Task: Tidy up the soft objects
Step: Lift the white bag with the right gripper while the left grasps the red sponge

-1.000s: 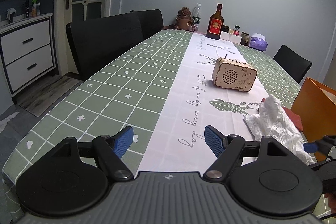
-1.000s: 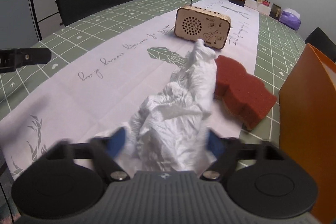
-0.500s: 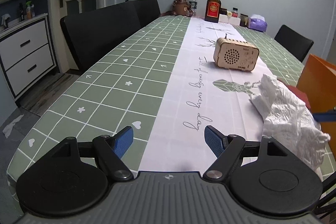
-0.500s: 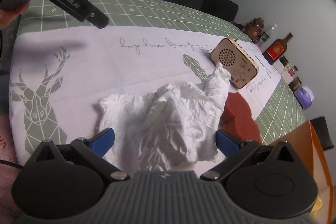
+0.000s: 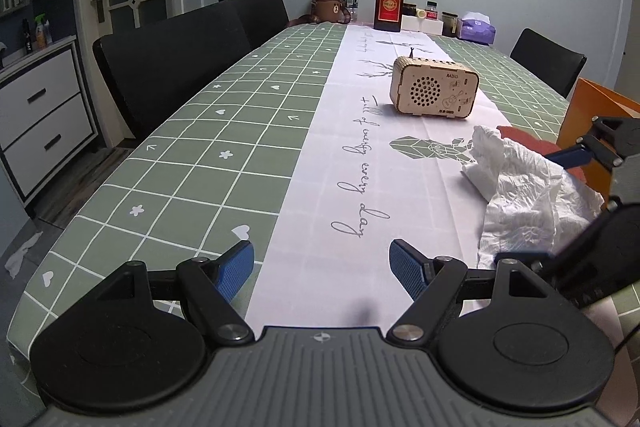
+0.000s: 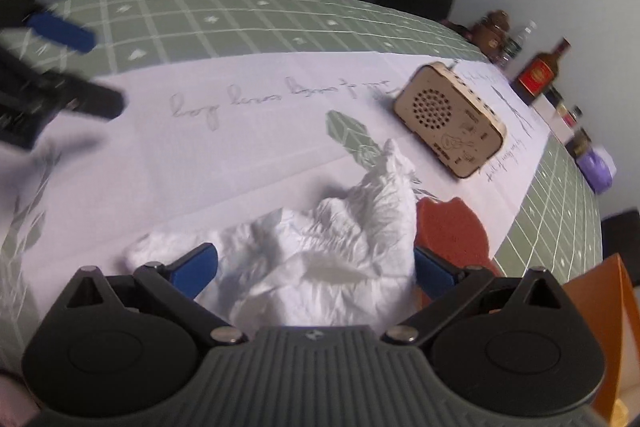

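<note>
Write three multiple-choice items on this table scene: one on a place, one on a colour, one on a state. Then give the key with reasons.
1. Where does the crumpled white plastic bag lie?
A. on the white table runner, beside the rust-red sponge
B. on a chair
C. inside the orange box

2. What colour are the gripper pads?
A. red
B. blue
C. yellow

3. How do the left gripper jaws stand?
A. shut on the sponge
B. shut on the wooden radio
C. open, nothing between them

Key: 1 A, the bag rests on the runner with the sponge at its edge. 2 B, both views show blue pads. 3 C, only tablecloth shows between them.
</note>
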`<state>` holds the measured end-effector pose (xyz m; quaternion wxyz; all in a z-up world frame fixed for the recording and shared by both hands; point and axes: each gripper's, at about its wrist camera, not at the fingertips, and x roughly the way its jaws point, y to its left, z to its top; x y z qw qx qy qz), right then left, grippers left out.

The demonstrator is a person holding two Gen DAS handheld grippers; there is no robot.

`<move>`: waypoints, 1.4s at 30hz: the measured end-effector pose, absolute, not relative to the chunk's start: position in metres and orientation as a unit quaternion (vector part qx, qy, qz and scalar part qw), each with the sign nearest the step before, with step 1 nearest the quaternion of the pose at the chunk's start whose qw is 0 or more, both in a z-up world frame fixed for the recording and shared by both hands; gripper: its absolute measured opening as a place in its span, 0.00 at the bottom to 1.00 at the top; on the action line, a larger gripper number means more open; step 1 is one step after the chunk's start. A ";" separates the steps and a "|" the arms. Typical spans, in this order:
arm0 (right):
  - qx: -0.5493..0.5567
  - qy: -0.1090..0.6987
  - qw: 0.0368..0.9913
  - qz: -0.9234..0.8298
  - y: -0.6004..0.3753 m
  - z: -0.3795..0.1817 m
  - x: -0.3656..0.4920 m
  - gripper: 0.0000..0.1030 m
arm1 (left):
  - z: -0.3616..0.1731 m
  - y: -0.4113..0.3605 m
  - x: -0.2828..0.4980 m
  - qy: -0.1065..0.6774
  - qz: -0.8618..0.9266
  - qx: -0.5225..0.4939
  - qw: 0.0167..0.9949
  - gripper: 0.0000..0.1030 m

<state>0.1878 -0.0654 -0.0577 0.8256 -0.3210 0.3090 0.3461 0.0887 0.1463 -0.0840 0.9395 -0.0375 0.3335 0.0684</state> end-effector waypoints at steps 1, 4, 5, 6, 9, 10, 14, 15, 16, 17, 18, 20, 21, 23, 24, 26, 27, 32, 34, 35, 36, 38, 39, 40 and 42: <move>-0.311 0.307 0.832 0.342 -0.065 -0.059 0.190 0.97 | -0.085 0.147 0.089 0.335 0.070 -0.039 0.939 0.88; -0.284 0.300 0.845 0.339 -0.066 -0.063 0.192 0.88 | -0.088 0.150 0.090 0.340 0.075 -0.044 0.936 0.88; -0.273 0.301 0.847 0.341 -0.066 -0.063 0.192 0.80 | -0.088 0.151 0.091 0.341 0.075 -0.044 0.936 0.88; -0.263 0.305 0.847 0.346 -0.067 -0.063 0.192 0.73 | -0.088 0.151 0.091 0.342 0.076 -0.045 0.936 0.88; -0.252 0.312 0.844 0.357 -0.067 -0.062 0.190 0.55 | -0.088 0.151 0.091 0.343 0.075 -0.045 0.935 0.88; -0.256 0.309 0.843 0.360 -0.066 -0.062 0.187 0.50 | -0.088 0.151 0.091 0.344 0.074 -0.045 0.935 0.88; -0.285 0.296 0.841 0.351 -0.064 -0.064 0.176 0.24 | -0.086 0.148 0.091 0.343 0.074 -0.042 0.935 0.88; -0.289 0.294 0.842 0.349 -0.064 -0.064 0.174 0.21 | -0.086 0.147 0.091 0.343 0.074 -0.042 0.935 0.88; -0.292 0.293 0.842 0.347 -0.064 -0.064 0.173 0.21 | -0.085 0.147 0.091 0.343 0.074 -0.041 0.936 0.88; -0.297 0.291 0.841 0.345 -0.065 -0.063 0.171 0.20 | -0.084 0.146 0.091 0.341 0.074 -0.041 0.936 0.88; -0.303 0.287 0.840 0.346 -0.066 -0.063 0.170 0.18 | -0.083 0.145 0.090 0.340 0.073 -0.040 0.937 0.88; -0.303 0.278 0.847 0.336 -0.069 -0.059 0.167 0.17 | -0.081 0.144 0.091 0.336 0.070 -0.040 0.939 0.88; -0.291 0.279 0.855 0.328 -0.072 -0.056 0.167 0.17 | -0.080 0.143 0.092 0.334 0.070 -0.041 0.939 0.88; -0.262 0.282 0.866 0.320 -0.078 -0.049 0.167 0.17 | -0.077 0.139 0.095 0.333 0.069 -0.041 0.940 0.88; -0.247 0.282 0.872 0.314 -0.083 -0.044 0.167 0.17 | -0.075 0.136 0.097 0.332 0.067 -0.038 0.940 0.88; -0.222 0.279 0.884 0.302 -0.092 -0.035 0.167 0.17 | -0.071 0.130 0.100 0.327 0.056 -0.026 0.943 0.88; -0.210 0.277 0.889 0.297 -0.098 -0.029 0.167 0.17 | -0.069 0.126 0.101 0.323 0.049 -0.019 0.945 0.88; -0.128 0.287 0.909 0.273 -0.138 0.007 0.169 0.17 | -0.051 0.108 0.118 0.295 -0.013 0.008 0.955 0.88; -0.107 0.277 0.915 0.273 -0.156 0.021 0.166 0.17 | -0.044 0.100 0.131 0.288 -0.052 0.027 0.956 0.88; -0.103 0.271 0.918 0.270 -0.165 0.028 0.165 0.17 | -0.042 0.095 0.138 0.284 -0.071 0.041 0.955 0.88; -0.101 0.266 0.920 0.268 -0.173 0.034 0.163 0.17 | -0.040 0.089 0.145 0.281 -0.095 0.057 0.953 0.89; -0.097 0.263 0.924 0.260 -0.189 0.043 0.163 0.17 | -0.040 0.073 0.162 0.274 -0.160 0.091 0.944 0.92; -0.095 0.264 0.925 0.256 -0.197 0.046 0.164 0.17 | -0.041 0.066 0.170 0.276 -0.191 0.107 0.936 0.92; -0.092 0.265 0.927 0.249 -0.205 0.049 0.166 0.17 | -0.042 0.058 0.177 0.278 -0.217 0.125 0.927 0.92; -0.097 0.267 0.930 0.234 -0.220 0.054 0.170 0.17 | -0.049 0.046 0.195 0.280 -0.267 0.176 0.905 0.92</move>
